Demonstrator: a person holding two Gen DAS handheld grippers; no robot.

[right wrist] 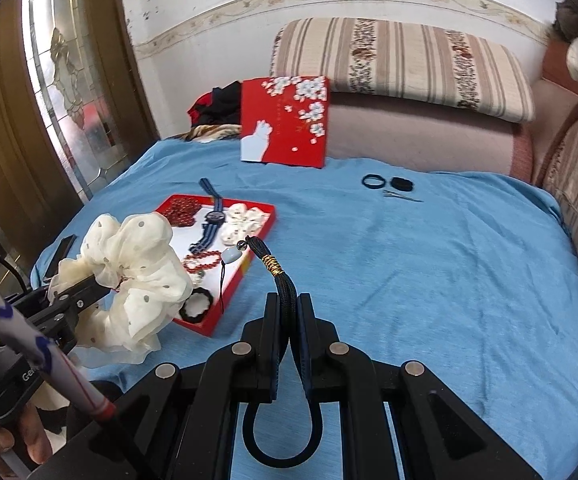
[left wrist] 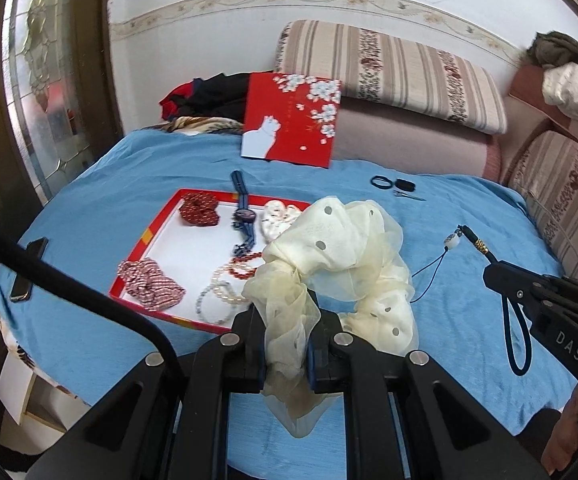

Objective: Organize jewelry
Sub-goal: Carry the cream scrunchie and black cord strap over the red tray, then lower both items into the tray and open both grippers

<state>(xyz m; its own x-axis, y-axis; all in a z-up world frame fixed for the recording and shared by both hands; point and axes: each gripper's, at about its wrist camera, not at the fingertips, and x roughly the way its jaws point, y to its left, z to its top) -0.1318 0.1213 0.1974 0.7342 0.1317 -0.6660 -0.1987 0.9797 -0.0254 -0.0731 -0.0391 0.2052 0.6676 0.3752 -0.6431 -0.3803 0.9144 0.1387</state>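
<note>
Our left gripper [left wrist: 287, 344] pinches a cream dotted scrunchie [left wrist: 341, 256]; our right gripper [right wrist: 289, 320] is pressed together on a black cord charm [right wrist: 267, 258]. Just beyond both, on the blue tabletop [right wrist: 429, 264], a red tray [left wrist: 145, 240] holds bracelets [left wrist: 225, 288] and a watch [left wrist: 245, 214].

Cream scrunchie [left wrist: 341, 264]: sheer, pale, grey dots; lifted over the tray's near edge, pinched at one fold.
Black cord charm [right wrist: 285, 292]: braided, gold wrap, white bead [right wrist: 231, 256] on thin string; held upright, loop hanging below.
Red tray [left wrist: 157, 232]: shallow, white inside, flat on the blue cloth.
Inside tray: dark red scrunchie [left wrist: 199, 209], striped scrunchie [left wrist: 151, 283], blue watch [left wrist: 245, 216], white floral scrunchie [left wrist: 277, 216], red bead bracelet [left wrist: 245, 264], pearl bracelets [left wrist: 219, 296].
</note>
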